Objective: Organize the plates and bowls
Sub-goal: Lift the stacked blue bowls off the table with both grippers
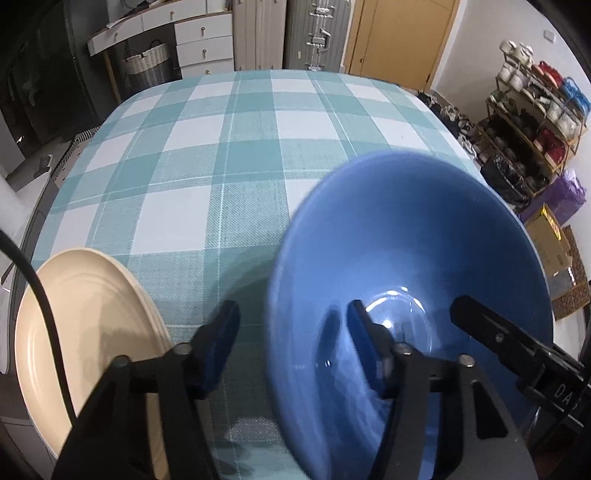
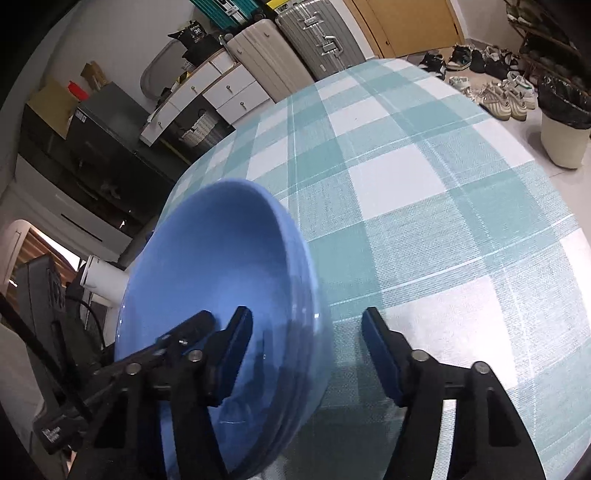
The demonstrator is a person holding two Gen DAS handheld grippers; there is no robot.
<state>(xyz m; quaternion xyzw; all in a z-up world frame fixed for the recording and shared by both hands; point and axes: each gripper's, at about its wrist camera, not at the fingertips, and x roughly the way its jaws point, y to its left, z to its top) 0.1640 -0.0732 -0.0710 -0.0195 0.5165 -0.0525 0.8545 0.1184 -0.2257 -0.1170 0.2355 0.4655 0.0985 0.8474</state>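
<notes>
My left tool and right tool each straddle the blue bowl's rim, half open, pads not touching. Right-view card reads "36"; only the left view shows the cream plate.

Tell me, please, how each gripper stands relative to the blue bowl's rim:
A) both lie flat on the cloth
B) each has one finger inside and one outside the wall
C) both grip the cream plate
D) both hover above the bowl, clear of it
B: the left gripper and the right gripper each straddle the blue bowl wall, one finger inside, one outside.
</notes>
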